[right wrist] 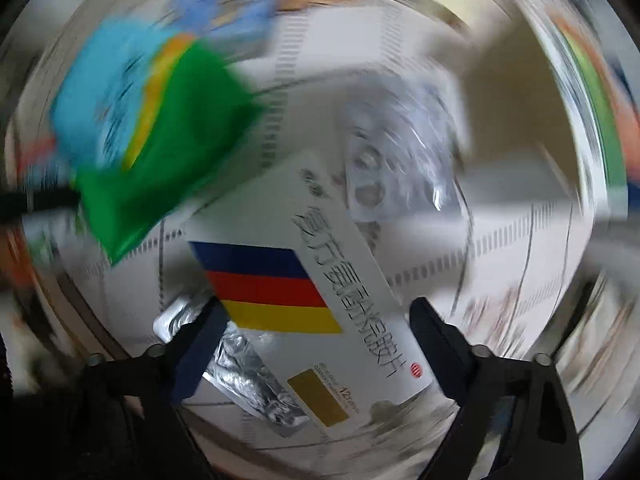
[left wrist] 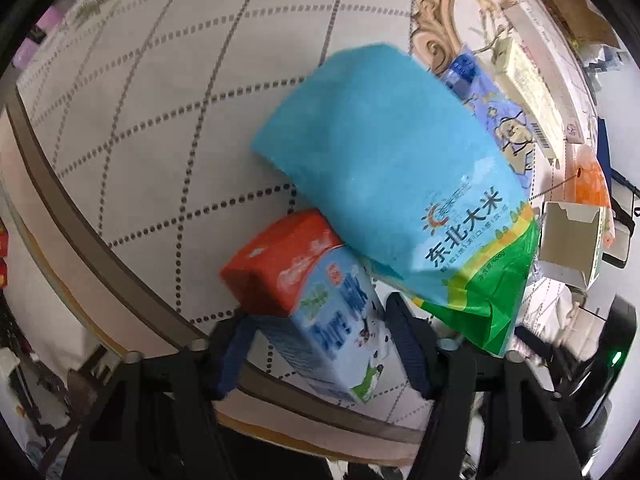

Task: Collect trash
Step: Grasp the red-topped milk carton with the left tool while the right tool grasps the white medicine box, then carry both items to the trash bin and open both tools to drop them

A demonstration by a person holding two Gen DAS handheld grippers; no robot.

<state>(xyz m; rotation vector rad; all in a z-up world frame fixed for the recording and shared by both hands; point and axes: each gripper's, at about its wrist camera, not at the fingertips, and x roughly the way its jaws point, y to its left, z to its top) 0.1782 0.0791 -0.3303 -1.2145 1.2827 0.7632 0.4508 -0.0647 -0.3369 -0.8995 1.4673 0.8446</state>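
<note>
In the left wrist view a blue and red milk carton [left wrist: 320,300] lies on the table's near edge between the fingers of my left gripper [left wrist: 316,332], which looks shut on it. A blue and green rice bag [left wrist: 396,184] lies partly over the carton. In the blurred right wrist view a white medicine box [right wrist: 312,292] with blue, red and yellow stripes sits between the fingers of my right gripper [right wrist: 316,316], which appears shut on it. A foil blister pack [right wrist: 248,376] lies under the box. The rice bag also shows in the right wrist view [right wrist: 160,136].
A patterned white tablecloth [left wrist: 160,120] covers the table. At the right lie a blue cartoon pack [left wrist: 496,116], long white boxes [left wrist: 536,92], an open cardboard box [left wrist: 572,248] and an orange packet [left wrist: 592,176]. A clear plastic wrapper [right wrist: 392,152] lies beyond the medicine box.
</note>
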